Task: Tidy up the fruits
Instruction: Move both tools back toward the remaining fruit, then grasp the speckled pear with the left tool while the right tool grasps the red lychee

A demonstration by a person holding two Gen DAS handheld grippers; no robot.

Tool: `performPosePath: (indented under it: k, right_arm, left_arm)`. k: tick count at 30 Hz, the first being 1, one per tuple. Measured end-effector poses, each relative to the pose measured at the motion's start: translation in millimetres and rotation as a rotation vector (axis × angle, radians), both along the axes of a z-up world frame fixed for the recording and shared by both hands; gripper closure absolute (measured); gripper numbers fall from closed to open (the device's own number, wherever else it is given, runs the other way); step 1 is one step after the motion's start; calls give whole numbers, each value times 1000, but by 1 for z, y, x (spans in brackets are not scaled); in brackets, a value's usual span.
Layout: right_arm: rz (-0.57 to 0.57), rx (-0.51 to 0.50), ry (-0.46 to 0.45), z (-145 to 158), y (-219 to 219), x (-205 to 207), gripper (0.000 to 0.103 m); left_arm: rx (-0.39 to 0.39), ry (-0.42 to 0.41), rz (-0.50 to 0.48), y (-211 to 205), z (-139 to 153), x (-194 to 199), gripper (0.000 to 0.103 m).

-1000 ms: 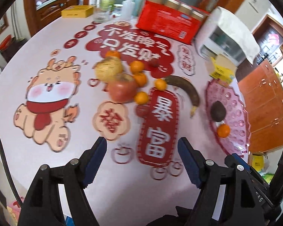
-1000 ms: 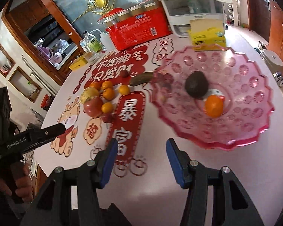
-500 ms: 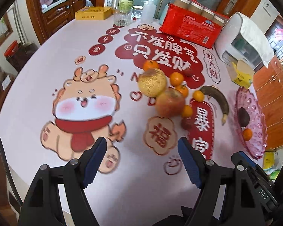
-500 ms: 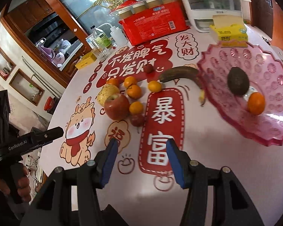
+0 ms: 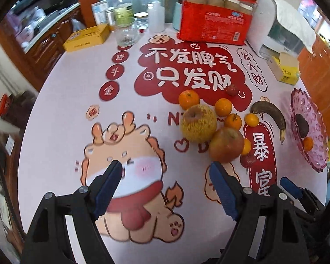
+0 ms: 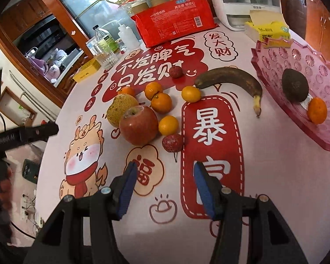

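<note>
A red apple (image 6: 139,125), a yellow pear (image 6: 118,108), several small oranges (image 6: 161,102), two lychees (image 6: 172,143) and a dark banana (image 6: 233,79) lie loose on the printed tablecloth. A pink plate (image 6: 275,70) at the right holds an avocado (image 6: 295,85) and an orange (image 6: 317,110). My right gripper (image 6: 164,176) hangs open and empty just short of the near lychee. My left gripper (image 5: 165,173) hovers over the cartoon dragon, its jaws opening with nothing between them; the apple (image 5: 226,144) lies just past its right fingertip.
At the table's far side stand a red pack of paper cups (image 6: 176,19), a white appliance (image 6: 248,2), a yellow tissue box (image 6: 268,32), bottles and a glass (image 6: 106,58), and a yellow tin (image 5: 87,37). Part of the left gripper's body (image 6: 22,136) shows at the left edge of the right wrist view.
Both grippers have swung left across the table, away from the pink plate and toward the fruit pile. The left gripper now faces the dragon print, with its jaws a little wider.
</note>
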State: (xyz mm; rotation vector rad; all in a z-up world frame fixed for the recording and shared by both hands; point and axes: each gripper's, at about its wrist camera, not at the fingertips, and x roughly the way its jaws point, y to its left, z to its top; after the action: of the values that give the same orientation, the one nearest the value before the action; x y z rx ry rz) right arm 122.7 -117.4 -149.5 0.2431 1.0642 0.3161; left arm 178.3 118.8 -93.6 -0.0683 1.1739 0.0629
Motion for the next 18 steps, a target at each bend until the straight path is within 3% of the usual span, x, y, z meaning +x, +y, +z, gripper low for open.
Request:
performPosePath:
  k: [7,18]
  right_arm:
    - [3,-78,-23,-2,19,11,50]
    - [62,-209,-82,-13,41,25,50]
  left_arm:
    - [21,-7,-85,7,3,54,23]
    - [-105,60,-170,0,-36,101,23]
